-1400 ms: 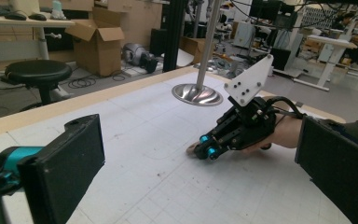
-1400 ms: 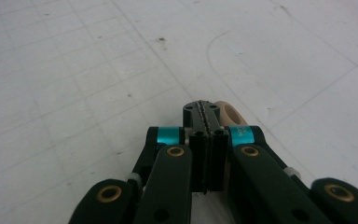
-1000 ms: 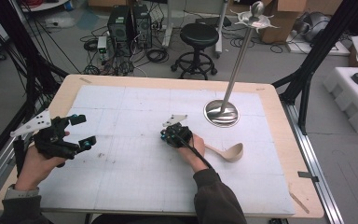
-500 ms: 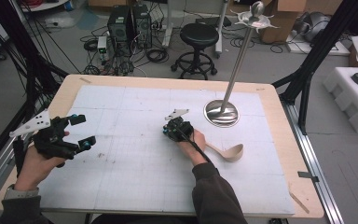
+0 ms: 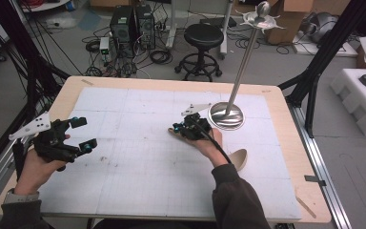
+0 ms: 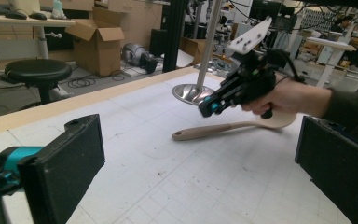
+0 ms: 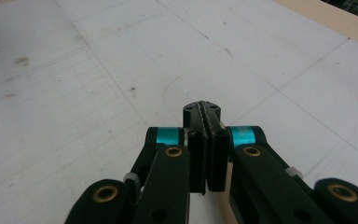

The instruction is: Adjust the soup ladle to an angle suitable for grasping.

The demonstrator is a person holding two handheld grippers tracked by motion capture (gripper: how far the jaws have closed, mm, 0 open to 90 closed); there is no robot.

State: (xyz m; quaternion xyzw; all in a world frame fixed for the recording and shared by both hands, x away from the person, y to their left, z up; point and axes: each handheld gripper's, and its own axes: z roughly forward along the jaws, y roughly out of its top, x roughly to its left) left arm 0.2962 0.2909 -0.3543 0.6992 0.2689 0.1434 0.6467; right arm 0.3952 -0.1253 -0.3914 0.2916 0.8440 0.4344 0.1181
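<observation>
Covering the table (image 5: 286, 119), white gridded mat (image 5: 138, 167).

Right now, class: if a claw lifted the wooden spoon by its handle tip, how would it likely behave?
The spoon looks like solid wood, so probably stiff, not floppy. Its broad bowl sits far from the thin handle, so a grip at the tip would likely let the bowl end droop. Lying flat on the table, it seems unlikely to roll.

White mat (image 5: 138, 167) covers the table (image 5: 286, 143). Metal stand (image 5: 227, 116) sits on the mat, right of centre toward the far edge. Wooden spoon (image 5: 238, 157) lies just nearer than the stand base. Right gripper (image 5: 177, 130) over the spoon handle, left gripper (image 5: 83, 133) well apart near the left edge. Stool (image 5: 203, 47) on the floor behind the table.
</observation>
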